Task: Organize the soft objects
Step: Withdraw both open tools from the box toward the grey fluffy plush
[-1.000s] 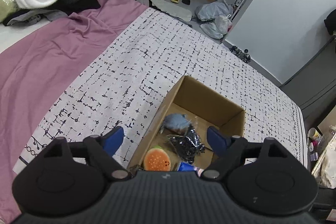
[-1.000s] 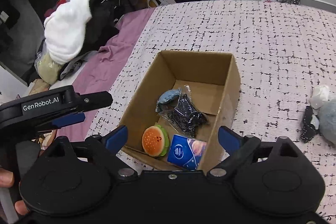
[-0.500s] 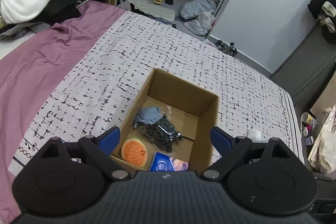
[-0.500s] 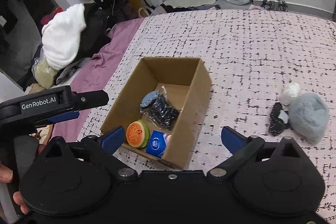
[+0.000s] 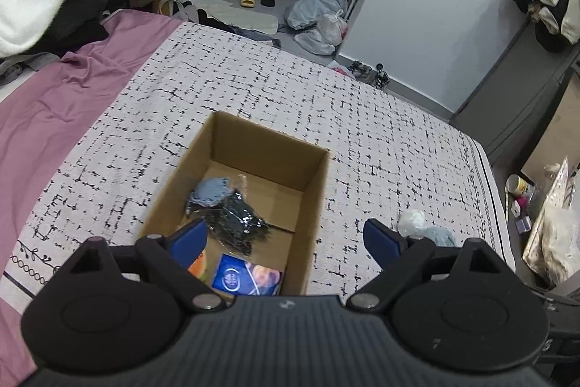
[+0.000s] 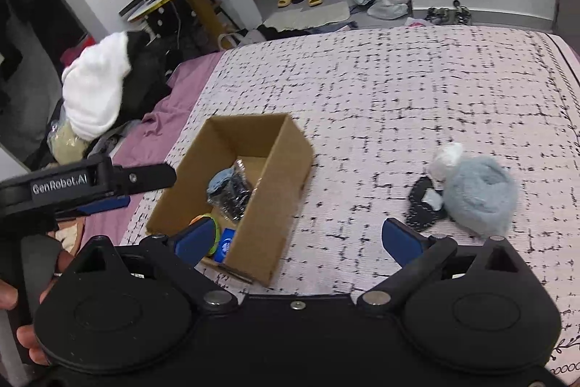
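Note:
An open cardboard box (image 5: 311, 191) (image 6: 282, 176) sits on the patterned bedspread. Inside lie a blue soft item (image 5: 212, 189), a black item in clear wrap (image 5: 239, 223) (image 6: 235, 194), a tissue pack (image 5: 246, 278) and an orange burger toy (image 5: 199, 269). Right of the box lie a fluffy light-blue item (image 6: 478, 194), a white ball (image 6: 447, 160) and a black item (image 6: 422, 202). My left gripper (image 5: 286, 242) is open and empty above the box's near end. My right gripper (image 6: 299, 240) is open and empty over the box's near right corner.
A purple sheet (image 5: 54, 104) covers the bed's left side, with a pile of white and black clothes (image 6: 105, 97) beyond. The bed's edge runs along the right (image 5: 485, 176). A table, slippers and bags stand on the floor behind.
Both grippers have pulled back and swung right. The box now sits further left and smaller in view, and the fluffy blue item and white ball have come into sight.

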Available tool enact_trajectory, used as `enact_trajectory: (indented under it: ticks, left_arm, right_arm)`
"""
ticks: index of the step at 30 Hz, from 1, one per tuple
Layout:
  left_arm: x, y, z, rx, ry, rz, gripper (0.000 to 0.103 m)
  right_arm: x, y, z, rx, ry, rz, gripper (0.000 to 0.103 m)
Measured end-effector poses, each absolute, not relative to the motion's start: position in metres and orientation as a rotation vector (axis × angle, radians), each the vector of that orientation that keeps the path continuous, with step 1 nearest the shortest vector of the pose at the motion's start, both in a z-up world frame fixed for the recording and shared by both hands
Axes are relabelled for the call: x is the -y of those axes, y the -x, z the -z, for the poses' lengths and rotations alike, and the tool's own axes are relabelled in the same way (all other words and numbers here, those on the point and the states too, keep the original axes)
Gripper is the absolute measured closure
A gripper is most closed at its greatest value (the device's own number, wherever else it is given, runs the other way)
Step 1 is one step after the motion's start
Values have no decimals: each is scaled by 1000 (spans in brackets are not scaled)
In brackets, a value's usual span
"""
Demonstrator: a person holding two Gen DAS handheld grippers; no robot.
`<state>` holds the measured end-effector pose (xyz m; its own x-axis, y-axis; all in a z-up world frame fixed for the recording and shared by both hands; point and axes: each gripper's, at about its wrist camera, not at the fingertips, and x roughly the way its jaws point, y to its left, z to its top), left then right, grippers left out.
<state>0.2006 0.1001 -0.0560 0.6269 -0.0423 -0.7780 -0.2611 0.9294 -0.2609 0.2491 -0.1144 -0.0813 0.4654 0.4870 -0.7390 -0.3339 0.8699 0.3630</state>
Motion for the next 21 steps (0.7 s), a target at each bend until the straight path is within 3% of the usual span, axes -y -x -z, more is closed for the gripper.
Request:
enact_trajectory:
  ticks: [17,21]
  left_arm:
    - [-37,-221,61,-916,297,-86,11]
    - [-20,-226,63,-923,279,-76,11]
  right_arm:
    - [193,-266,93,-944,-310,-455,4]
    - [209,-274,96,-938,-321,-449,0]
